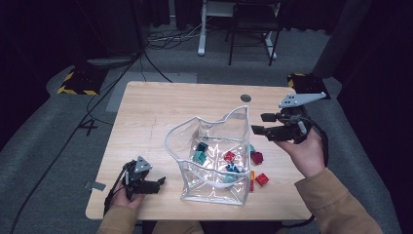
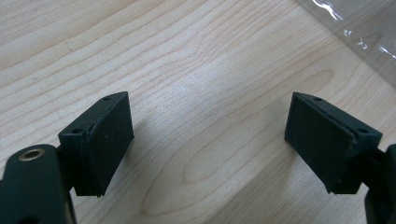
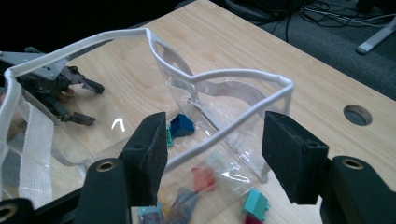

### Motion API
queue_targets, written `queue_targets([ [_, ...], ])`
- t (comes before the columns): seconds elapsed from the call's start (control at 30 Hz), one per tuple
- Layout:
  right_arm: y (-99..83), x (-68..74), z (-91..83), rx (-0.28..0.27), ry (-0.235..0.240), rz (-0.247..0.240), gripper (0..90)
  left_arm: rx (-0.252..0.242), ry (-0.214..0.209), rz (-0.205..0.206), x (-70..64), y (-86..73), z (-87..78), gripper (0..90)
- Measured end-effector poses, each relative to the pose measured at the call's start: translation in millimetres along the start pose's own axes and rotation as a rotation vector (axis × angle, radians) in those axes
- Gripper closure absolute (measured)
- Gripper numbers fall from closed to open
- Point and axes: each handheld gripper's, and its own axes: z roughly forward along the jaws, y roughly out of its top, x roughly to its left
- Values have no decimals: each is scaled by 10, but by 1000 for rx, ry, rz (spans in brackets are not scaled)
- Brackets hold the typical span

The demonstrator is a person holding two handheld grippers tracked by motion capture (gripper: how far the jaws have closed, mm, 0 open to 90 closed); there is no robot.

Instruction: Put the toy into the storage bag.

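A clear plastic bag (image 1: 168, 146) with a white rim stands open on the middle of the wooden table (image 1: 146, 107). Several small bricks lie inside it, among them a teal one (image 1: 199, 157) and a red one (image 1: 229, 156). A magenta brick (image 1: 256, 157) and a red brick (image 1: 262, 179) lie just outside its right wall. My right gripper (image 1: 258, 123) is raised at the bag's upper right corner, open, and the bag's rim (image 3: 233, 77) runs just beyond its jaws (image 3: 215, 144). My left gripper (image 1: 158, 185) rests low at the front left, open over bare wood (image 2: 210, 140), left of the bag (image 2: 369, 32).
A round cable hole (image 1: 246, 97) sits near the table's far edge. Beyond the table are a desk leg (image 1: 201, 29), a chair frame (image 1: 251, 34) and cables on the grey floor. The table's left half is bare wood.
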Motion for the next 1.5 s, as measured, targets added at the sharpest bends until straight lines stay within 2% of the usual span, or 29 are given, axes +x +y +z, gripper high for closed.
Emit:
queue_targets([
  [0.27,-134,-159,-50,9,-46,40,398,0,0,0,0,0,0,157],
  [0.53,-314,-299,37,42,-62,95,401,-2,1,-3,-4,0,2,157],
  [1.0,-737,-415,401,152,-99,140,406,0,1,-1,-2,0,1,157],
  [1.1,-836,-433,489,181,-97,161,406,-1,2,-1,-2,0,1,157],
  [1.5,-1114,-482,769,255,-92,195,412,-1,2,0,-1,0,1,157],
])
